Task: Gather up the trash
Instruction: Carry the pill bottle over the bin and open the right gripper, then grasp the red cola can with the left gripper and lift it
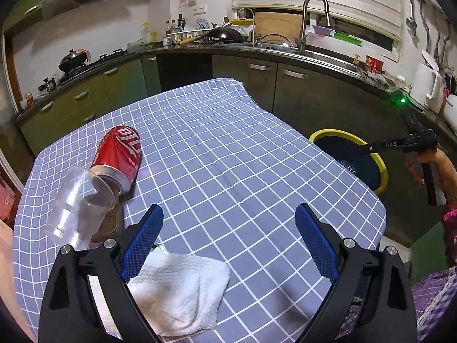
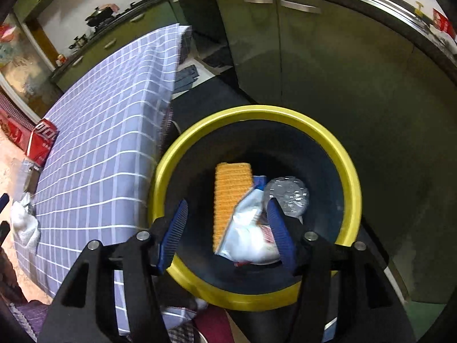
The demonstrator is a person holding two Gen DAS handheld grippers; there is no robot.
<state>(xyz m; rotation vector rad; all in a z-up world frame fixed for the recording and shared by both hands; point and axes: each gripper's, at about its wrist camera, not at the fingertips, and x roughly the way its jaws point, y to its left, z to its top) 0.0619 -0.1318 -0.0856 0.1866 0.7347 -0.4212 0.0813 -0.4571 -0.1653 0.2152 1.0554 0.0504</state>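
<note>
Jaws apart over bin (image 2: pixel 350 171); white wrapper (image 2: pixel 248 237) below, unpinched.

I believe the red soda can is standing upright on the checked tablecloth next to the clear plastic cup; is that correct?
Not quite: the red soda can is lying on its side, dented, not standing upright. The left wrist view shows this clearly. The rest holds: it rests on the checked tablecloth right next to the clear plastic cup, which is also tipped over.

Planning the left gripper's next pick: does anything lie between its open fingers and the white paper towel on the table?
Nothing visible does. The left gripper is open just above the white paper towel, which lies flat on the checked tablecloth. The red can and clear plastic cup sit off to its left.
</note>
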